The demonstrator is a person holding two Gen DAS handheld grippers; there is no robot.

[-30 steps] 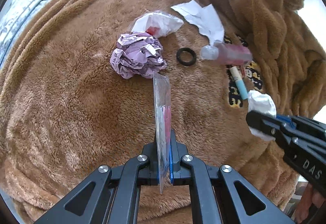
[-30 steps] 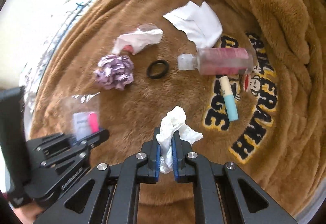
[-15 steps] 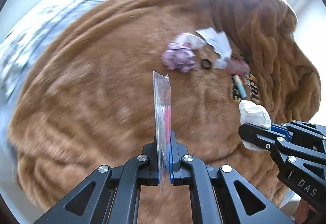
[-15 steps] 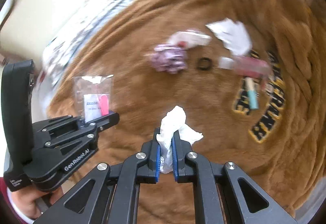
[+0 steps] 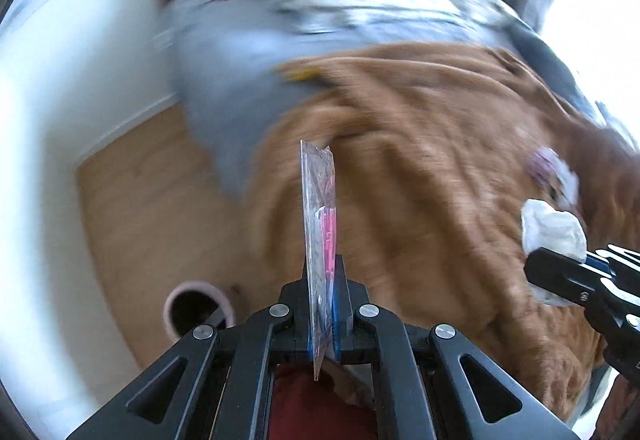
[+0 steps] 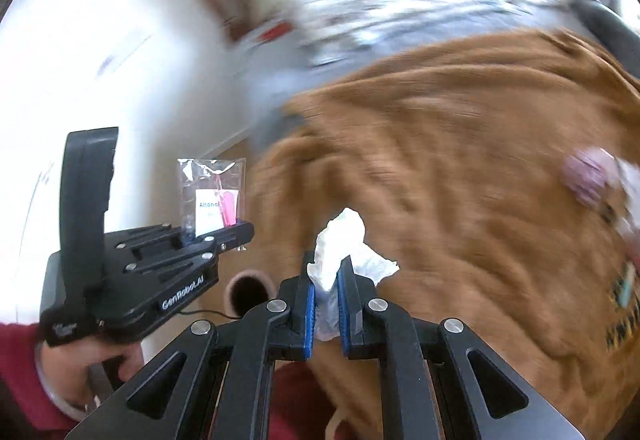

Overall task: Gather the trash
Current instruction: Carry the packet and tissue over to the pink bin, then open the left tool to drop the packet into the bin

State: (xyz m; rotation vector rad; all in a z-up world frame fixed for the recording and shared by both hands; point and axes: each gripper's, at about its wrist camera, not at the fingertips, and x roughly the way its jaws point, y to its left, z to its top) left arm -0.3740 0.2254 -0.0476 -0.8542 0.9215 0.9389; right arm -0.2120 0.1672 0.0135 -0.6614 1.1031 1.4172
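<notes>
Left wrist view: left gripper clamped on a clear plastic packet, right gripper pinching a crumpled white tissue. Both have swung off the middle of the brown blanket to its left edge; half a second ago only bedding filled the view. Now wood floor and a pink-rimmed bin show just beyond that edge. Likely carrying both pieces to the bin; purple paper wad remains near the blanket's right edge.

White walls meet a light wooden floor at nine o'clock; a bed with a brown blanket fills three o'clock, blurred.
</notes>
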